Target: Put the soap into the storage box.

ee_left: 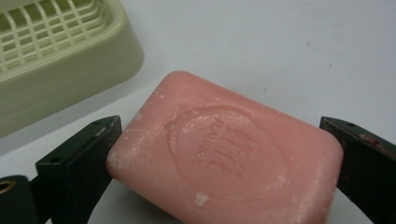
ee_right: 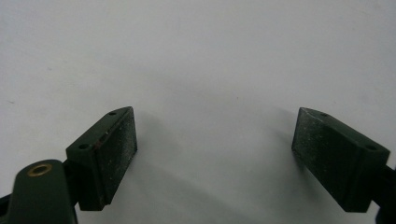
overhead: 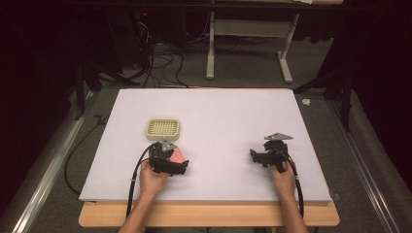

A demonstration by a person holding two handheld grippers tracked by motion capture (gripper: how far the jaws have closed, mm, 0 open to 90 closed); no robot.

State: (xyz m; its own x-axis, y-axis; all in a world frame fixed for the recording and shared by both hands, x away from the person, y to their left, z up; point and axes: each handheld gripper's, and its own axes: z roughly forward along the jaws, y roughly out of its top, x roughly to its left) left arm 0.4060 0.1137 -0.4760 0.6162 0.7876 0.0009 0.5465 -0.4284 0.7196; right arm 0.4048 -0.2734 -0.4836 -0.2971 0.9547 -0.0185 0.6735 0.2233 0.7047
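Note:
A pink soap bar (ee_left: 224,154) with an embossed oval stamp lies on the white board, and my left gripper (ee_left: 222,140) spans it lengthwise. One black pad (ee_left: 88,158) presses its left end and the other its right end. In the high view the soap bar (overhead: 180,154) sits just below a pale green slotted soap dish (overhead: 163,128), with my left gripper (overhead: 174,160) over it. The soap dish (ee_left: 60,70) is close beyond the soap's far left corner. My right gripper (overhead: 260,156) rests at the board's right side. In its own view the right gripper (ee_right: 215,135) stands open over bare white surface.
The white board (overhead: 218,107) covers a wooden table whose front edge (overhead: 209,216) shows below it. Beyond the board's far edge are cables on the floor (overhead: 160,63) and a white table frame (overhead: 248,48). Metal rails run along both sides.

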